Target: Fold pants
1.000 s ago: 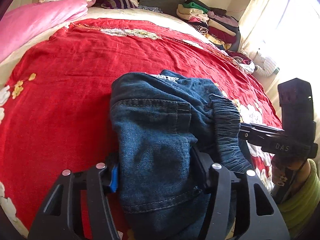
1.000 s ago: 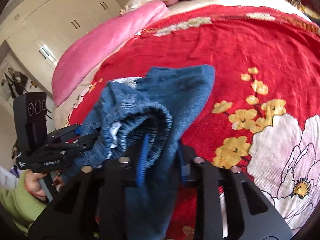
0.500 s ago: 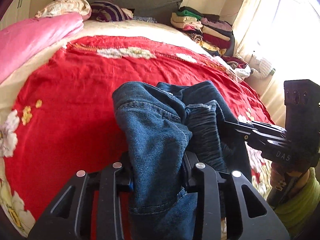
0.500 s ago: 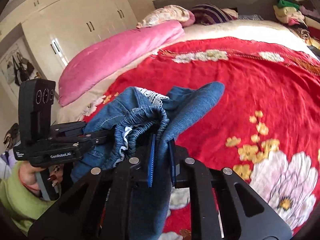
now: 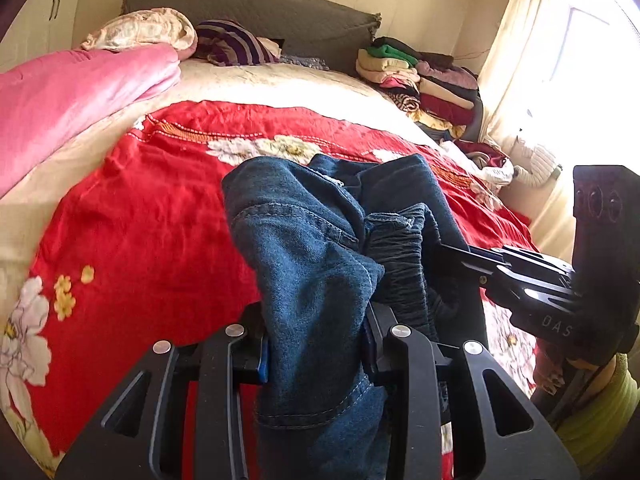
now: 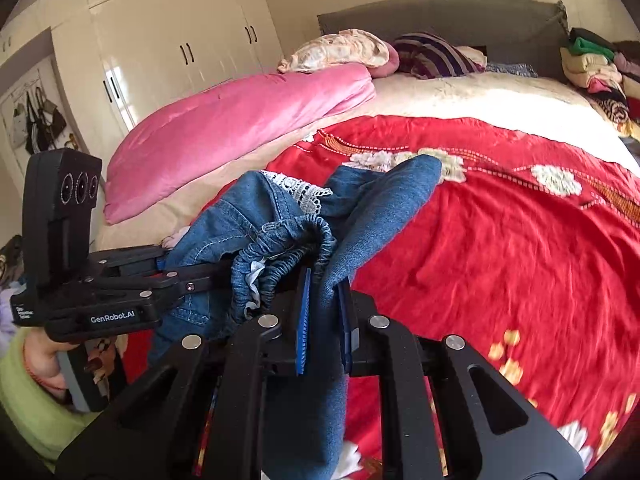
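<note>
The blue denim pants [image 5: 312, 264] are bunched and lifted above the red flowered bedspread [image 5: 132, 220]. My left gripper [image 5: 316, 344] is shut on a thick fold of the denim near a pocket seam. My right gripper [image 6: 324, 312] is shut on another fold beside the elastic waistband [image 6: 280, 248]. White lace trim [image 6: 296, 188] shows on the pants. In the left wrist view the right gripper [image 5: 448, 256] comes in from the right, close against the cloth. In the right wrist view the left gripper [image 6: 168, 268] comes in from the left.
A pink quilt [image 6: 240, 120] lies along the bed's left side, with pillows [image 5: 148, 32] by the grey headboard [image 5: 280, 12]. A stack of folded clothes [image 5: 420, 80] sits at the far right corner. Wardrobes [image 6: 160, 48] stand left; a bright curtained window [image 5: 560, 72] is right.
Both grippers have risen with the pants, lifting them off the bedspread; the views now tilt up toward the headboard. Both grips have narrowed on the gathered denim.
</note>
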